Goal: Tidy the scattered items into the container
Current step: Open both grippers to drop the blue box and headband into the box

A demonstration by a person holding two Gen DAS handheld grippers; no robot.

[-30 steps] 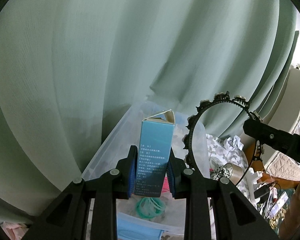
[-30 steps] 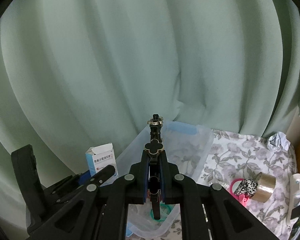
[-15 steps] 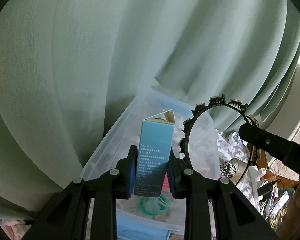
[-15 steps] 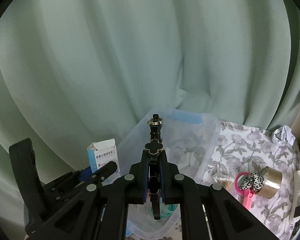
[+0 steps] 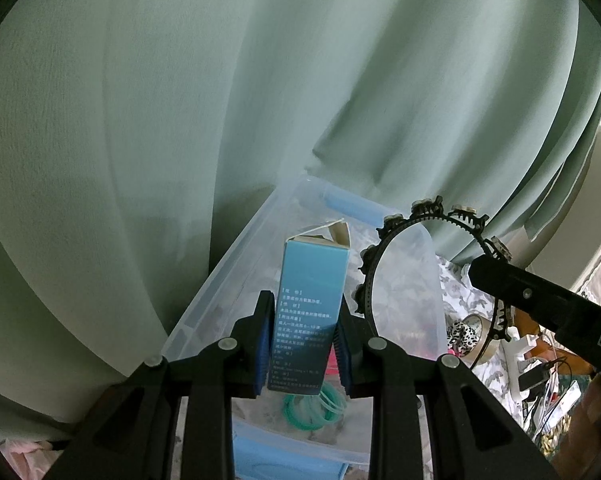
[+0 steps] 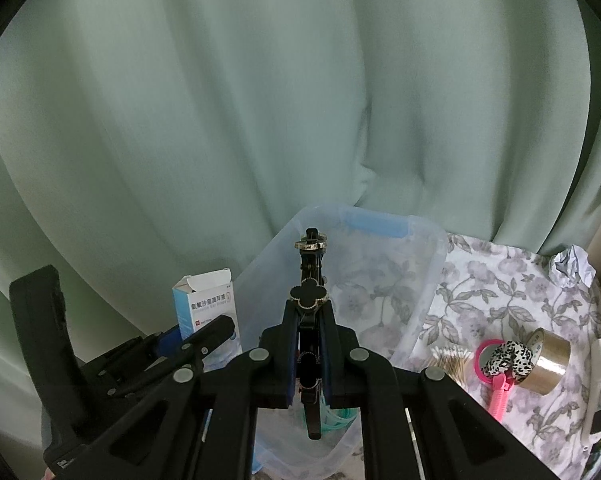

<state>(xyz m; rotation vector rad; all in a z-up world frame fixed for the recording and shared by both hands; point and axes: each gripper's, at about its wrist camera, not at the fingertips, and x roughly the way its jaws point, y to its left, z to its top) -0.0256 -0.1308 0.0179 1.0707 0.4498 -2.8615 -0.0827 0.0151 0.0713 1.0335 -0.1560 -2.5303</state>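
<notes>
My left gripper [image 5: 302, 340] is shut on an upright blue medicine box [image 5: 310, 308] with its top flap open, held above the clear plastic container [image 5: 228, 276]. The same box [image 6: 204, 300] shows at the left of the right wrist view. My right gripper [image 6: 310, 344] is shut on a black headband [image 6: 310, 276] with clover ornaments, held edge-on over the container [image 6: 432, 264]. From the left wrist view the headband [image 5: 384, 256] arcs to the right of the box. Green hair ties [image 5: 312, 406] lie on the container floor.
A pale green curtain [image 6: 260, 100] hangs close behind the container. On the floral cloth [image 6: 500, 292] to the right lie a tape roll [image 6: 548, 364], a leopard scrunchie [image 6: 504, 356], a pink mirror [image 6: 496, 392], cotton swabs [image 6: 450, 360] and crumpled paper [image 6: 572, 264].
Both grippers have risen and tilted, so the container now shows more fully beneath the box and headband. Both grips are unchanged.
</notes>
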